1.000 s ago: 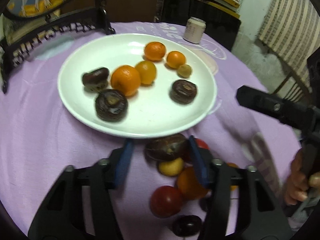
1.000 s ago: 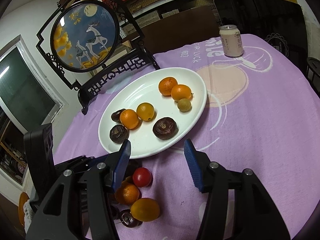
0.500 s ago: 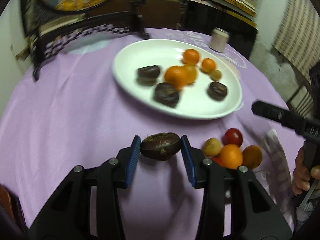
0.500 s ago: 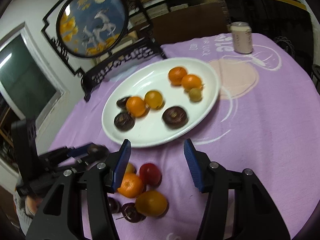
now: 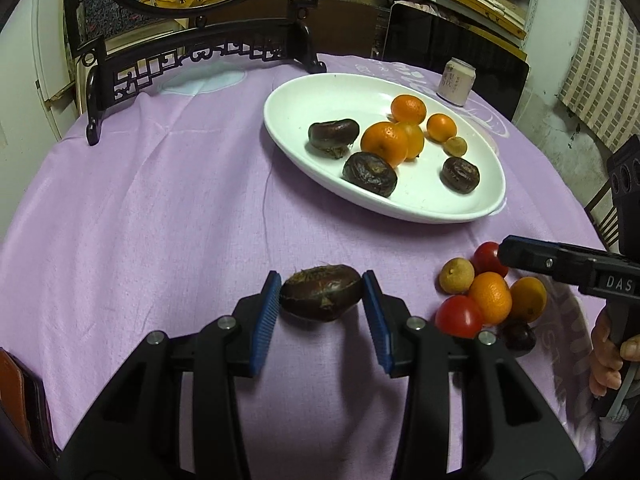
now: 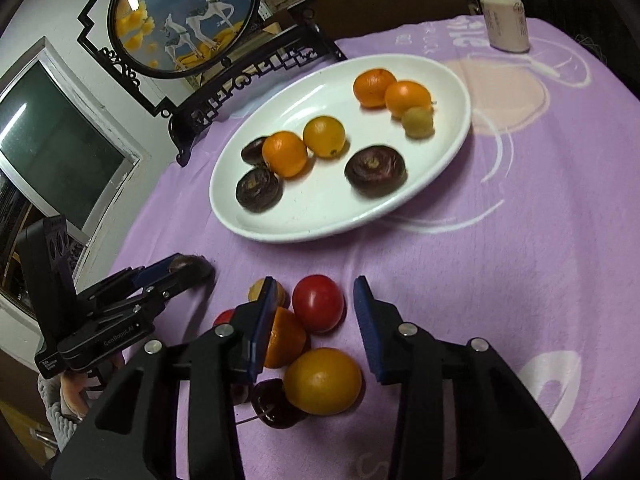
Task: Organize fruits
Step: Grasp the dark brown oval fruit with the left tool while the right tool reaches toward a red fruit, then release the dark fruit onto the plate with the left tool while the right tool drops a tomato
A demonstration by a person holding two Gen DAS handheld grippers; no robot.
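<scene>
My left gripper is shut on a dark brown water chestnut and holds it over the purple cloth, left of the loose fruit pile. It also shows in the right wrist view. A white plate holds three dark chestnuts, several oranges and a small yellow fruit. My right gripper is open above the pile, its jaws either side of a red tomato. An orange, a yellow-orange fruit and a dark cherry lie beside it.
A black carved stand with a round deer picture stands at the table's back left. A drink can stands behind the plate. A dark chair back is beyond the table.
My left gripper closed on the chestnut beside the pile and carried it left, away from the plate's rim. My right gripper moved down and closer over the loose fruit.
</scene>
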